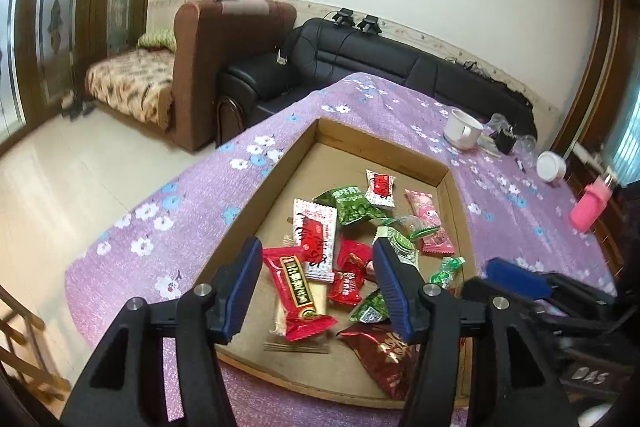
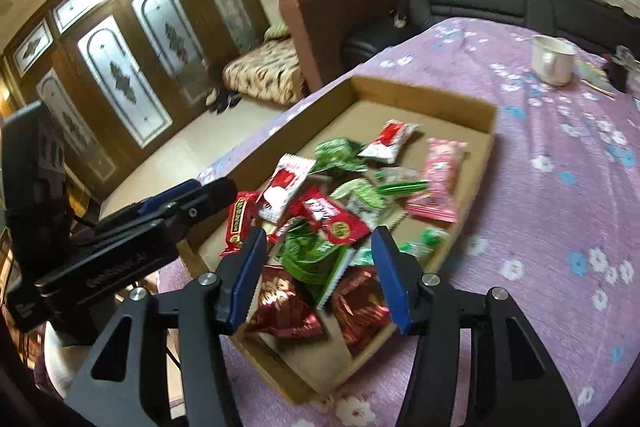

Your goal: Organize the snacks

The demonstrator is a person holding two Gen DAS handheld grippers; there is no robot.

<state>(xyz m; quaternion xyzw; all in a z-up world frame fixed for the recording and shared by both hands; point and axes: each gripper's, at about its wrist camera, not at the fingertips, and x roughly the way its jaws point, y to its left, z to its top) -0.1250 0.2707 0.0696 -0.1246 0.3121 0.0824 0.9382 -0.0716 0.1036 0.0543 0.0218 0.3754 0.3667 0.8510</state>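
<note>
Snacks point(image 1: 340, 247) in cardboard tray point(image 1: 248, 227) beneath both grippers' point(image 1: 316, 287) point(image 2: 318, 275) wide-apart, empty jaws.

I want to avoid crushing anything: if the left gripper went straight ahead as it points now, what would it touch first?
Probably the long red snack bar with the gold-lettered dark label in the shallow cardboard tray; it lies between the open left gripper fingers, though depth is unclear.

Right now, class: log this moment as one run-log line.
left gripper: open, empty | right gripper: open, empty | snacks: piled in cardboard tray | mug: beyond tray
</note>
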